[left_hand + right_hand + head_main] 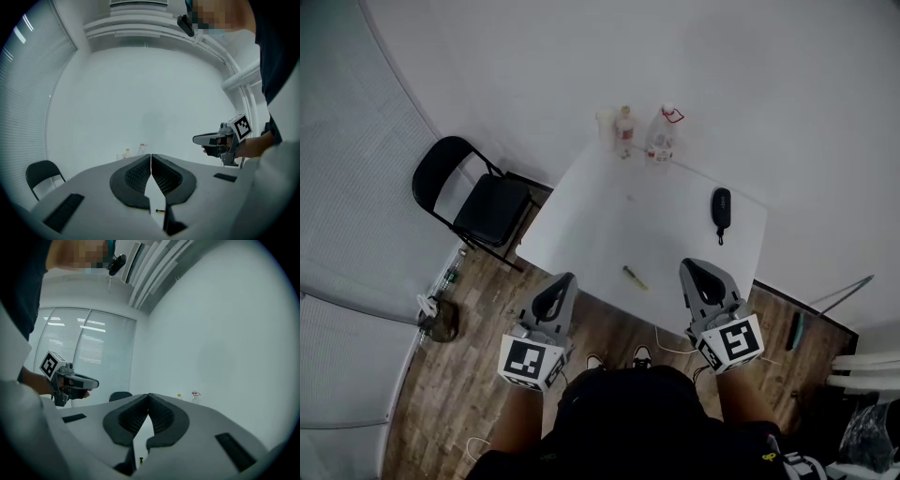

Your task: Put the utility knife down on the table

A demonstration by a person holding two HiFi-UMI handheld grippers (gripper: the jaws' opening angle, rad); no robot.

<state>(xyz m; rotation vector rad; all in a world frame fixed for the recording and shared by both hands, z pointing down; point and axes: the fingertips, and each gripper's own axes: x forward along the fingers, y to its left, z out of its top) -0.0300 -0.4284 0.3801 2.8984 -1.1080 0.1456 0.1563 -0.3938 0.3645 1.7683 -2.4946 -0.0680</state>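
The utility knife (635, 277), a slim yellowish and dark stick, lies flat on the white table (600, 216) near its front edge. It is between my two grippers and touches neither. My left gripper (565, 279) hovers at the table's front left corner with its jaws pressed together and nothing in them. My right gripper (695, 266) is held to the right of the knife, also shut and empty. In the left gripper view the knife (160, 211) shows as a small speck below the closed jaws (151, 157). The right gripper view shows the knife (141, 459) low under its closed jaws (148, 397).
Two bottles (624, 131) (661, 136) stand at the table's far edge. A black elongated case (721, 208) lies on the table at the right. A black folding chair (478, 199) stands on the wooden floor left of the table.
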